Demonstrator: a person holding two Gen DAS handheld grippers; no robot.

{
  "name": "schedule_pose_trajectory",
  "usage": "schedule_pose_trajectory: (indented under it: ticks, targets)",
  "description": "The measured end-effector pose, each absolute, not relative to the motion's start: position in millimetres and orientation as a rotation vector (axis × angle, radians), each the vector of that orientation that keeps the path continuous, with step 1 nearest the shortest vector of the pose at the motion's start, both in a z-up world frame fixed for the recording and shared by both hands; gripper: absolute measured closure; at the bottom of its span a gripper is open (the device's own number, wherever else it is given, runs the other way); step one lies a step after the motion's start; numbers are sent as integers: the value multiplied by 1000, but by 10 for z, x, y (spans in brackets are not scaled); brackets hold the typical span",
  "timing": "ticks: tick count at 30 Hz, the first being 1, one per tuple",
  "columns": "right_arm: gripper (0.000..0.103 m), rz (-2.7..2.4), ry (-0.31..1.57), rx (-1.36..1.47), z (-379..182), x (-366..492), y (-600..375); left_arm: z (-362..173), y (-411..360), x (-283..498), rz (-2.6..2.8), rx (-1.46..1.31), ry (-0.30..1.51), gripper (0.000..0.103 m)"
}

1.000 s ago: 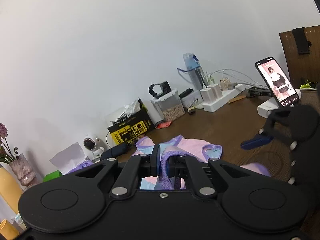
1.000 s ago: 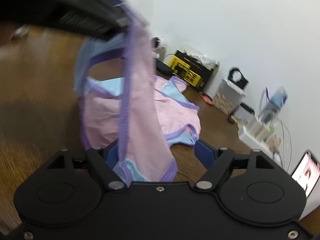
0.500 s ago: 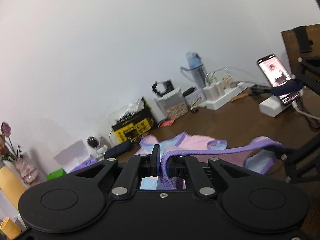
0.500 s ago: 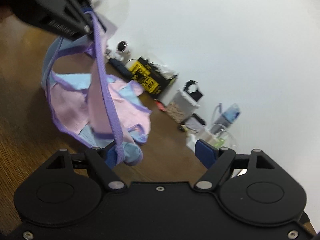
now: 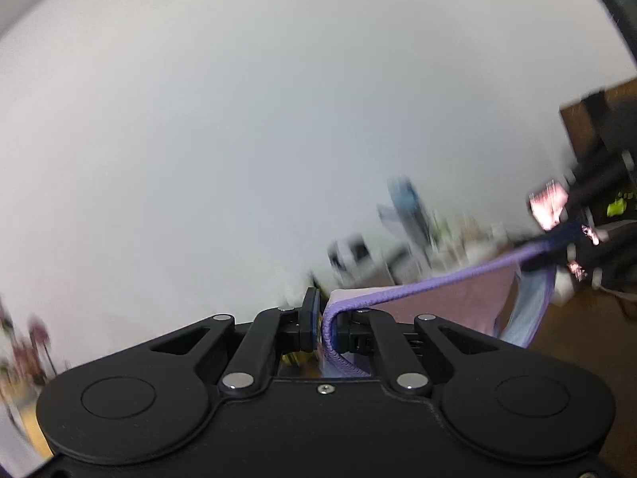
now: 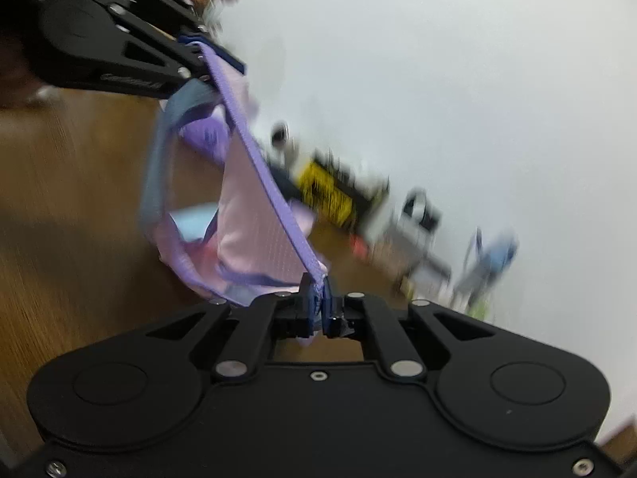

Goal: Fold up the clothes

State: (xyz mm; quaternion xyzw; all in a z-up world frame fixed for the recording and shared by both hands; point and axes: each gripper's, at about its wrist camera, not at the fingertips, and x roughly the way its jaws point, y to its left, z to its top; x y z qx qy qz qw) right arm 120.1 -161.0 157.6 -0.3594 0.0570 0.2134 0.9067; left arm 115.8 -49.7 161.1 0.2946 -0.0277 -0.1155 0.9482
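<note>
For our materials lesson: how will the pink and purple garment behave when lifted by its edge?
Probably floppy: the garment sags in loose folds below its purple trim, which runs straight between both tongs. Likely light, since two small pinches hold it.

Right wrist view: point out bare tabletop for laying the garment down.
Bare wood lies left of the hanging garment, on the near table. The wall side is crowded: yellow box, blue bottle and blurred clutter.

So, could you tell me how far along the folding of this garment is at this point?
Done: both grippers have a grip. The left gripper and right gripper are each shut on the purple waistband of the pink garment. In hand: the band is stretched taut between them, above the wooden table. Left: no fold shows yet; laying flat and folding remain.
</note>
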Motion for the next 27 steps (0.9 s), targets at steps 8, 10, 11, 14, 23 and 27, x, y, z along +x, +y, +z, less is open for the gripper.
schedule_pose_trajectory:
  ticks: [8, 10, 11, 14, 23, 27]
  targets:
    - [97, 432, -92, -854, 3709, 885, -1763, 3671, -357, 659, -311, 645, -187, 94]
    - [97, 463, -86, -831, 4066, 828, -1823, 3923, -338, 628, -326, 636, -173, 94]
    - [97, 480, -80, -821, 4233, 804, -1853, 4038, -324, 634, -338, 630, -156, 94]
    - [97, 549, -31, -798, 4421, 838, -1922, 4093, -304, 728, -370, 630, -106, 94]
    - [97, 594, 185, -765, 3901, 1950, -1800, 3602, -374, 1882, -382, 645, 114, 94]
    - [97, 546, 190, -761, 3808, 2337, -1659, 3669, -467, 2353, -316, 689, 109, 94]
